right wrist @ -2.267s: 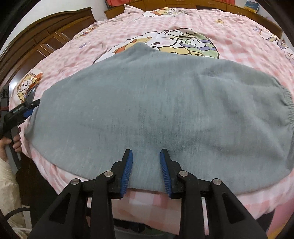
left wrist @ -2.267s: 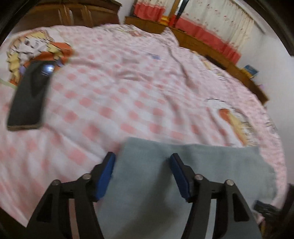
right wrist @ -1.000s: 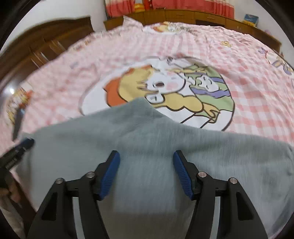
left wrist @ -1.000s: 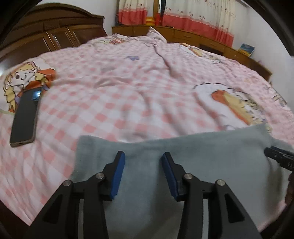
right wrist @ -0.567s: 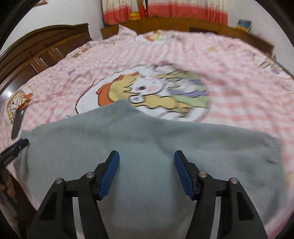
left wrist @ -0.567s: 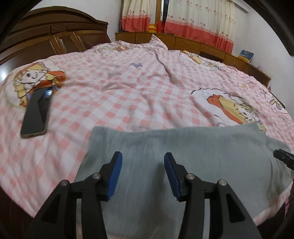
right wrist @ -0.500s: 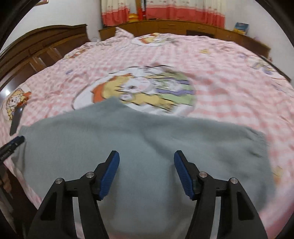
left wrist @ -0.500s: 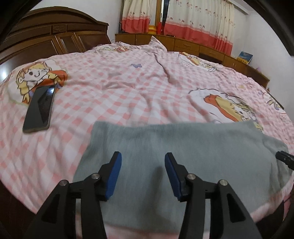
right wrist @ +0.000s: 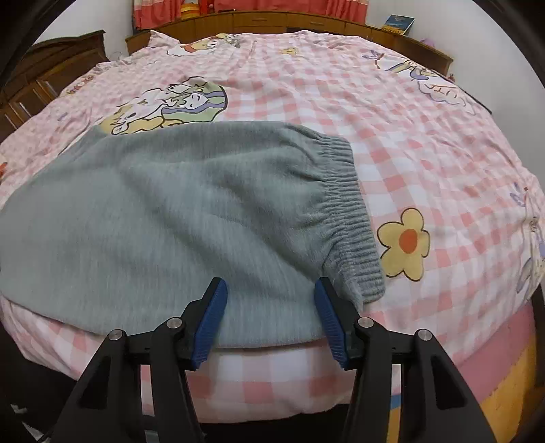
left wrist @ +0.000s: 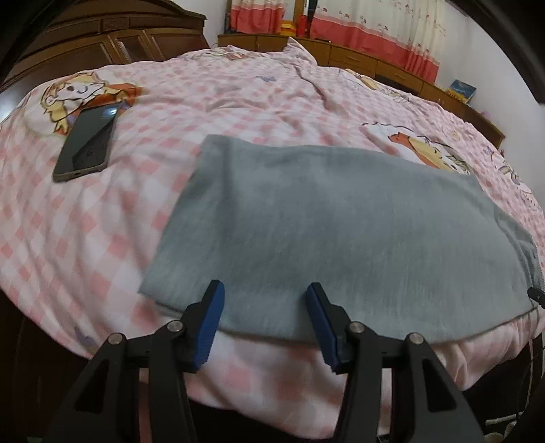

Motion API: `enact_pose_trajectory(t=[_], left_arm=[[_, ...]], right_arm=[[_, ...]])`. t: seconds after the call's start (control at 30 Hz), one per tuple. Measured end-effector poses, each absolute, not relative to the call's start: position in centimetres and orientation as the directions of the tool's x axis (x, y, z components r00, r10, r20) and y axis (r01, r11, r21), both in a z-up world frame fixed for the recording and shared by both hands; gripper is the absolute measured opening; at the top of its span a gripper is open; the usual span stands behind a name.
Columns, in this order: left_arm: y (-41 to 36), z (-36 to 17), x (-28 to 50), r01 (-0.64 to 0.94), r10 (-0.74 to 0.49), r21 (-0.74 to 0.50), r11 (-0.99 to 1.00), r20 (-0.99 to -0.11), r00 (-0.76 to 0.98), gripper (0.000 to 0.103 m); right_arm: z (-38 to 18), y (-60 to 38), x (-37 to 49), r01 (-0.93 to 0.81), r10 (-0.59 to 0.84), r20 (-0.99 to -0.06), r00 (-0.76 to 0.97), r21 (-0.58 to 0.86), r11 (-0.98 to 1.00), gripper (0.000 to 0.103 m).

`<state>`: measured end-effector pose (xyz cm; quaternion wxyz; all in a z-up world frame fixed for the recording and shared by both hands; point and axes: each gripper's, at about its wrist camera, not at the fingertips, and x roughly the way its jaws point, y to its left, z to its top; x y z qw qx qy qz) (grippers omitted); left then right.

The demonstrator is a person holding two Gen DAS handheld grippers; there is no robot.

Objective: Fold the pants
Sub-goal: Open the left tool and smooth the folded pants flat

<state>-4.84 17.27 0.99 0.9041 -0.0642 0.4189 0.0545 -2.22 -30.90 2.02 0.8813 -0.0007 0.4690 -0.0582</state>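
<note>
While both jaws are hanging released, pants (left wrist: 340, 225) are lying part-folded along bed (left wrist: 102, 238) near edge; further folding remaining.

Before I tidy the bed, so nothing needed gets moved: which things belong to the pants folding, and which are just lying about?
Belongs to the job:
- grey pants
- left gripper, open
- right gripper, open

Just lying about:
- phone on the bedspread
- book on the far cabinet
</note>
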Motion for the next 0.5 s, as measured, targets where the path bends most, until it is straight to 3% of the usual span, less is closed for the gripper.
enact_pose_trajectory(t=[0.1,0.27,0.5], left_arm=[[18.3,1.7,-6.3,-0.18,0.071,-0.066,0.981,-0.744,0.664,0.053],[20.5,2.3,-7.2,-0.253,0.135,-0.052,0.966,-0.736,0.664,0.059],[21.8,1.6,-6.9,-0.244,0.078,-0.109,0.964,-0.76,0.645,0.061]], right_arm=[[2.7,-29.3,-3.1,0.069,-0.092,-0.818,0.568,-0.064,0.996,0.054],[4.2,-25.7,-3.8,-0.037,0.05,-0.794,0.606,0.035,0.999,0.054],[2.6,-21.5,-3.1,-0.114,0.109,-0.821,0.56,0.054,0.992,0.054]])
